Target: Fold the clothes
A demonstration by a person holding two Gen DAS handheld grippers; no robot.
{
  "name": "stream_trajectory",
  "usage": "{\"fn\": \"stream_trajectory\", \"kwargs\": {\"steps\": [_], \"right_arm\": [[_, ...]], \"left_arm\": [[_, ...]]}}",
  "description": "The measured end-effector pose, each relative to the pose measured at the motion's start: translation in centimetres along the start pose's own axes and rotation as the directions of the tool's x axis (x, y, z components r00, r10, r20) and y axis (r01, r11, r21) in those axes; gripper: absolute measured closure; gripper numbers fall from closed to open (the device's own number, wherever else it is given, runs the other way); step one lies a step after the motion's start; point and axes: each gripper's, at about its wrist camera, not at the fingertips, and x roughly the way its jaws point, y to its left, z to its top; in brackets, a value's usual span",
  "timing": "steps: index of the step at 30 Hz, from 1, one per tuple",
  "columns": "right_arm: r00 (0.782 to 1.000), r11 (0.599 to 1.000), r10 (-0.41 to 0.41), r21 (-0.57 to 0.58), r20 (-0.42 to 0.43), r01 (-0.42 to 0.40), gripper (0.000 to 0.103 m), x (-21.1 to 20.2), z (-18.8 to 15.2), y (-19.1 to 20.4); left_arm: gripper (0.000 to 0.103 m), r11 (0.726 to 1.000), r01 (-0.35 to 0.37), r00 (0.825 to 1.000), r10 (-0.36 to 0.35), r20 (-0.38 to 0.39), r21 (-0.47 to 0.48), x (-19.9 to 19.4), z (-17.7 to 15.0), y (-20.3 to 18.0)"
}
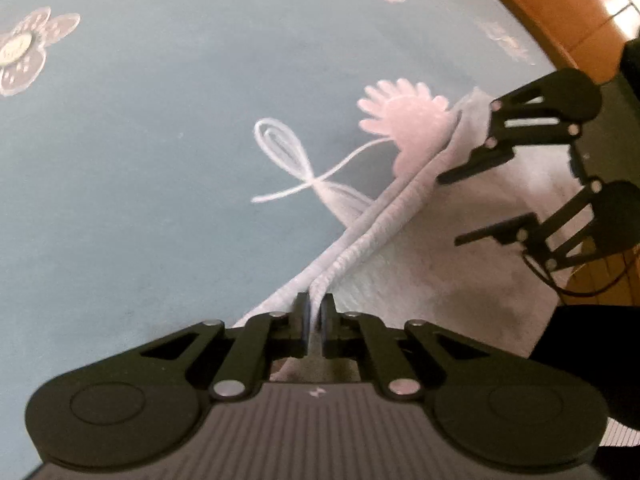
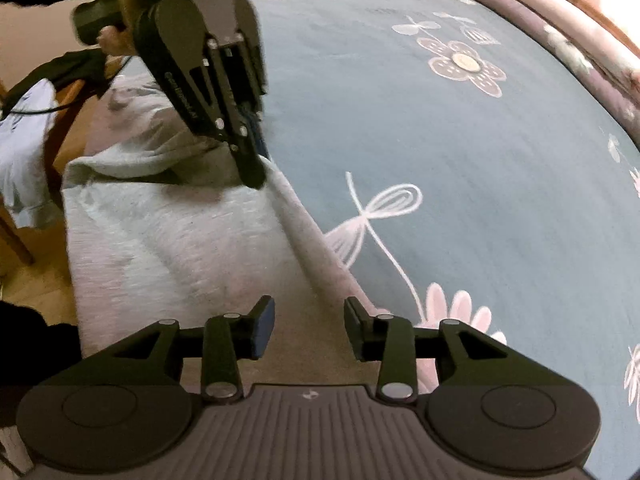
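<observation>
A pale grey garment [image 2: 168, 236] lies on a blue bedspread [image 1: 140, 152] patterned with white and pink flowers, close to the edge of the bed, with a wooden floor [image 1: 560, 4] beyond. It is already partly gathered: seen from the left wrist, two ribbed edges [image 1: 384, 216] run side by side along the border where the cloth meets the bare spread, which suggests that at least one layer is doubled over on itself. The far end, near the person's hand [image 2: 116, 36], is bunched and rumpled rather than flat.

The left tongs [image 1: 315, 316] are pressed together on the ribbed edge, pinching a thin ridge of cloth between the pads. The right tongs [image 2: 310, 328] stand spread over the same long edge further along; the cloth passes beneath the gap, but the pads do not press on it, so that end is not gripped.

By my reading the folding is at an early to middle stage. One long edge seems to be lined up, and only one end of it is held. What looks to be left: a grip at the right end, carrying the edge across or over, flattening the bunched part, and any further folds to make a neat packet. A second pale piece [image 2: 20, 152] hangs off to the side, possibly awaiting its turn.
</observation>
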Motion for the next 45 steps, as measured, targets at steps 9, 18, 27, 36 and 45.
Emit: {"fn": "stream_trajectory", "kwargs": {"steps": [9, 18, 27, 36, 45], "right_arm": [[1.000, 0.976, 0.014, 0.217, -0.021, -0.009, 0.057, 0.7, -0.6, -2.4], [0.995, 0.936, -0.101, 0.339, -0.007, 0.098, 0.057, -0.5, -2.0, -5.2], [0.992, 0.901, -0.072, 0.420, -0.103, 0.109, 0.067, -1.6, -4.8, -5.7], [0.987, 0.799, -0.158, 0.587, -0.006, 0.131, 0.067, 0.6, -4.6, -9.4], [0.998, 0.882, -0.058, 0.470, 0.029, 0.038, 0.067, 0.8, -3.7, -5.7]], "left_arm": [[0.094, 0.996, -0.059, 0.996, 0.055, -0.070, -0.062, 0.5, -1.0, 0.7], [0.095, 0.989, -0.107, 0.992, 0.099, -0.080, -0.105, 0.3, -1.8, 0.6], [0.091, 0.957, -0.096, 0.992, 0.071, -0.100, -0.274, 0.2, -1.6, 1.8], [0.071, 0.920, -0.142, 0.987, 0.160, 0.019, -0.365, -3.8, -1.6, -0.4], [0.061, 0.970, -0.041, 0.999, 0.046, 0.014, -0.241, 1.7, -0.8, -3.5]]}}
